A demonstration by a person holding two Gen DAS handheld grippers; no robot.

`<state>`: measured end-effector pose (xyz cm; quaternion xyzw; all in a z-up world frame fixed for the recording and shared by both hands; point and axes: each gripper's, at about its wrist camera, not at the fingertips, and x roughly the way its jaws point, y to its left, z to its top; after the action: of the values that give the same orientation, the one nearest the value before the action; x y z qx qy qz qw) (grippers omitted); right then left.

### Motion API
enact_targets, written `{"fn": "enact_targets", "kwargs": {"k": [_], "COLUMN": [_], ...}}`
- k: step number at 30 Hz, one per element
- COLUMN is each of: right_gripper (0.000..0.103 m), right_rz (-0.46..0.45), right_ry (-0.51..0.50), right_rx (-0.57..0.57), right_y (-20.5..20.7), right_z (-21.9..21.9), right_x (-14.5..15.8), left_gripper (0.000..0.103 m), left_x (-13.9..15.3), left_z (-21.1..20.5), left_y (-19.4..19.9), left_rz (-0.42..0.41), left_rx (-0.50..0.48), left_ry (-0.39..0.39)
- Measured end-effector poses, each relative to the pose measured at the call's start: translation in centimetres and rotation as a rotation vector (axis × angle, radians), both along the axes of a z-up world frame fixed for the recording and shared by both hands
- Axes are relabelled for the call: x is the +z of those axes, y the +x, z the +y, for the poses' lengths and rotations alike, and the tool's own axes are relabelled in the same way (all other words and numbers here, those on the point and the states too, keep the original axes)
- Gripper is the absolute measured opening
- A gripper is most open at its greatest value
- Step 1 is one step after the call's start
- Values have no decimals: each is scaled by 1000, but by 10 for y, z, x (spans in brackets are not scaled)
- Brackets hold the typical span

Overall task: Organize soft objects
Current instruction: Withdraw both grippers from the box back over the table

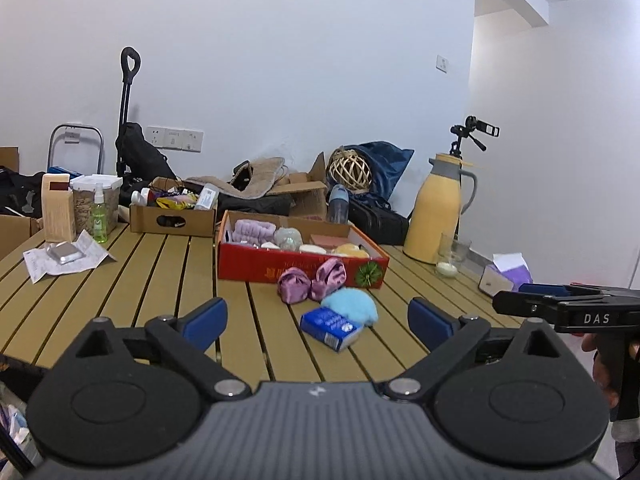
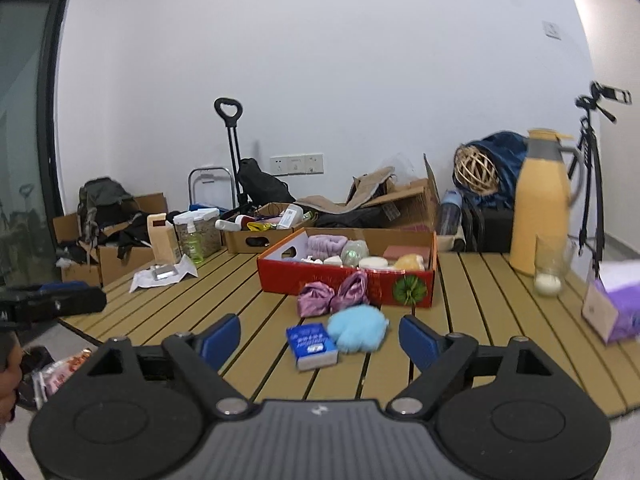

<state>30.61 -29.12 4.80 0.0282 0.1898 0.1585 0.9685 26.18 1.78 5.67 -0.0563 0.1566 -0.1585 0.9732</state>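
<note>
Your left gripper (image 1: pixel 318 316) was spread wide with nothing between its 2 blue pads, pointing across a slatted wooden table (image 1: pixel 152 264). Your right gripper (image 2: pixel 320 338) was also spread wide and empty. In the left view it showed at 3 o'clock, a black tool with your hand (image 1: pixel 604 364) on its handle.

From the right gripper, a blue tissue pack (image 2: pixel 312 346) lay flat at 12 o'clock, just ahead of the pads. A fluffy light blue puff (image 2: pixel 358 328) touched the pack at its 2 o'clock side. Beyond them, at 12 o'clock, a shiny purple bow (image 2: pixel 334 294) rested against the front wall of a red box (image 2: pixel 280 276).

The box was open on top and held a lilac headband (image 2: pixel 326 244), a pale green ball, white rounds and a yellow sponge (image 2: pixel 410 262). A yellow jug (image 2: pixel 546 204) stood upright at 2 o'clock with a glass (image 2: pixel 552 270) just in front of it. A purple tissue box (image 2: pixel 616 304) sat at 3 o'clock.
</note>
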Motion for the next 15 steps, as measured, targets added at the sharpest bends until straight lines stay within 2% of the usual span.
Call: {"fn": "enact_targets", "kwargs": {"k": [8,15], "right_gripper": [86,82], "right_rz": [18,77], "right_ry": [18,21], "right_rx": [-29,-44], "right_y": [-12,22], "right_z": [-8,-10], "right_x": [-13,-32], "left_gripper": [99,97], "left_x": [-9,-32], "left_z": [-9,-12], "left_y": [7,61], "left_rz": [22,78], "left_rx": [-22,-9], "left_ry": [7,-33]}}
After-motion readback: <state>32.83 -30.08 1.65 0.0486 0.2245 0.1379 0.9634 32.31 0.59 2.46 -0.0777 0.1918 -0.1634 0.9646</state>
